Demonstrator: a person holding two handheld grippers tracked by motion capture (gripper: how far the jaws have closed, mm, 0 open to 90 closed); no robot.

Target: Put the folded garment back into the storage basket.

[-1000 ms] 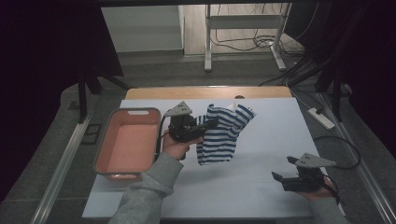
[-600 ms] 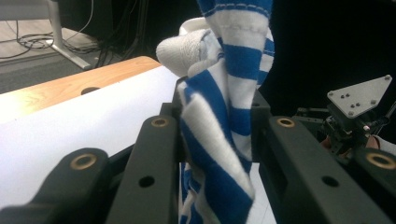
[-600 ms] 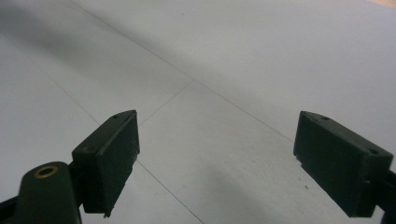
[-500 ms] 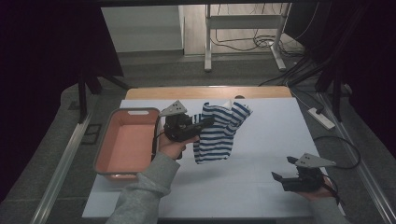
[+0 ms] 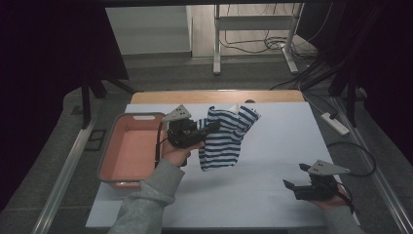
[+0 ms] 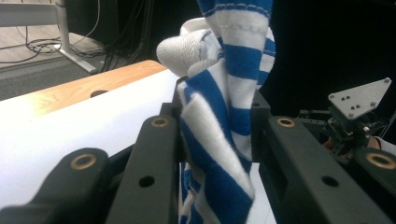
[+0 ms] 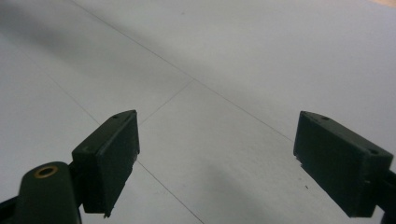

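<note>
The left gripper (image 5: 210, 127) has its fingers clenched on a blue-and-white striped cloth (image 5: 225, 139), holding it up off the table (image 5: 272, 146) just to the right of the pink tray (image 5: 131, 151). The cloth hangs from the grip, its lower edge close to the white table surface, though contact cannot be made out. In the left gripper view the striped cloth (image 6: 224, 116) is bunched tightly between the two black fingers (image 6: 154, 177), rising above them and trailing below.

The right gripper (image 5: 294, 176) sits well to the right of the tray, near the table's front edge, apart from the cloth. In the right gripper view its fingers (image 7: 109, 154) stand wide apart, released, with bare table (image 7: 224, 70) between them.
</note>
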